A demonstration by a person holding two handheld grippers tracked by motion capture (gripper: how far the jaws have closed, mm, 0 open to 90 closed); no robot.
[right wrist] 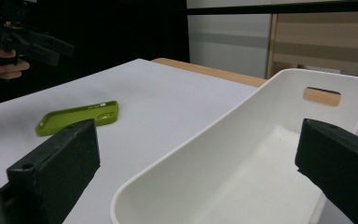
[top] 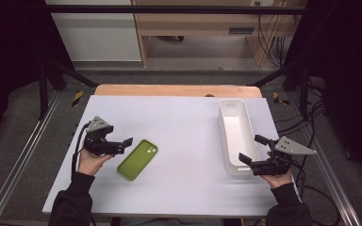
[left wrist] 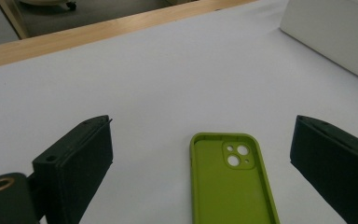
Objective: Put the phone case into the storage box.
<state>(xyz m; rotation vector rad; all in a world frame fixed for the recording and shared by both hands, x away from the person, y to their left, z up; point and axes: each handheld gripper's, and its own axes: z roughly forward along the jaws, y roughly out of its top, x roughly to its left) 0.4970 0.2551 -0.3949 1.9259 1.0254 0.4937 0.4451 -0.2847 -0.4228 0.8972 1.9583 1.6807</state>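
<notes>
1. High view: the left gripper hangs just left of the green phone case, jaws spread wide with nothing between them.
2. The phone case lies flat on the white table, hollow side up, its long axis running diagonally, camera-hole end farther from the person and pointing toward the white bin.
3. The bin stands well right of the case, lengthwise away from the person.
4. The right gripper, also wide and empty, sits at the bin's near end, so the left one is much nearer the case.
</notes>
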